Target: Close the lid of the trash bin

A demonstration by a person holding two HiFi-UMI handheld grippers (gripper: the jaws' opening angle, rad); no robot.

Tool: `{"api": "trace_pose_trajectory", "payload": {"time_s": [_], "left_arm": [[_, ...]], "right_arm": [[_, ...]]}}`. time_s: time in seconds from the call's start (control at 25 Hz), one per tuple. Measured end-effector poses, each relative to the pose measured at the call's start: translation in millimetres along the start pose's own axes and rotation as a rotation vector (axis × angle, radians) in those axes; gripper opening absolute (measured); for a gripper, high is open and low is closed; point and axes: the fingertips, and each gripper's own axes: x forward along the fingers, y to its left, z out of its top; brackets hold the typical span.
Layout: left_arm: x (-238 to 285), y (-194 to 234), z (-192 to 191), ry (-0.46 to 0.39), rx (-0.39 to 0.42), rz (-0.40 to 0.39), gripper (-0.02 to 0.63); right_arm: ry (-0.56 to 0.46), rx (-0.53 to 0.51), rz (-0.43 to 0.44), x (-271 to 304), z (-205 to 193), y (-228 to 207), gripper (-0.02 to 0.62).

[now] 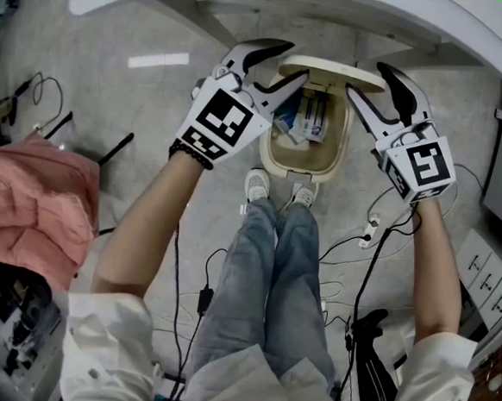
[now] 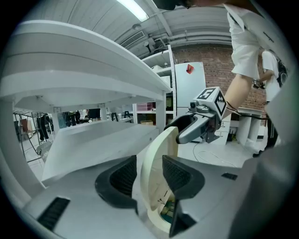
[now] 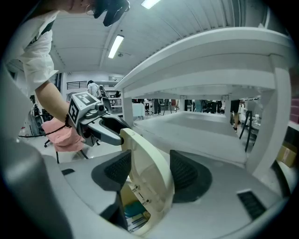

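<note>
A cream trash bin (image 1: 277, 157) stands on the floor in front of the person's feet, with packets of rubbish (image 1: 306, 118) inside. Its lid (image 1: 330, 72) stands upright at the far rim. My left gripper (image 1: 295, 60) straddles the lid's left edge and my right gripper (image 1: 365, 78) straddles its right edge. In the left gripper view the lid (image 2: 154, 163) rises between the dark pads (image 2: 122, 176) with a thin gap showing. In the right gripper view the lid (image 3: 147, 163) likewise stands between the pads (image 3: 185, 171), close but not visibly pinched. Each gripper view shows the other gripper at the lid's far edge.
A white table (image 1: 249, 1) overhangs the bin from the far side. The person's shoes (image 1: 258, 185) stand just short of the bin. Cables (image 1: 351, 246) trail on the floor at the right, near a black bag (image 1: 374, 343). Pink cloth (image 1: 25, 212) lies at the left.
</note>
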Motion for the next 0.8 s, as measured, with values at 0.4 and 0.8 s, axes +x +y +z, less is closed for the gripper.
{"api": "trace_pose_trajectory", "payload": {"time_s": [0.4,0.8], "left_arm": [[2,4,-2,-0.002,0.006,0.027,0.100],[2,1,-3,0.020,0.070,0.020,0.077]], "right_arm": [[-0.006,-0.010,-0.072,0,-1,-12,0.167],[0.008,-0.041,-0.068,-3,-4,-9,0.132]]}}
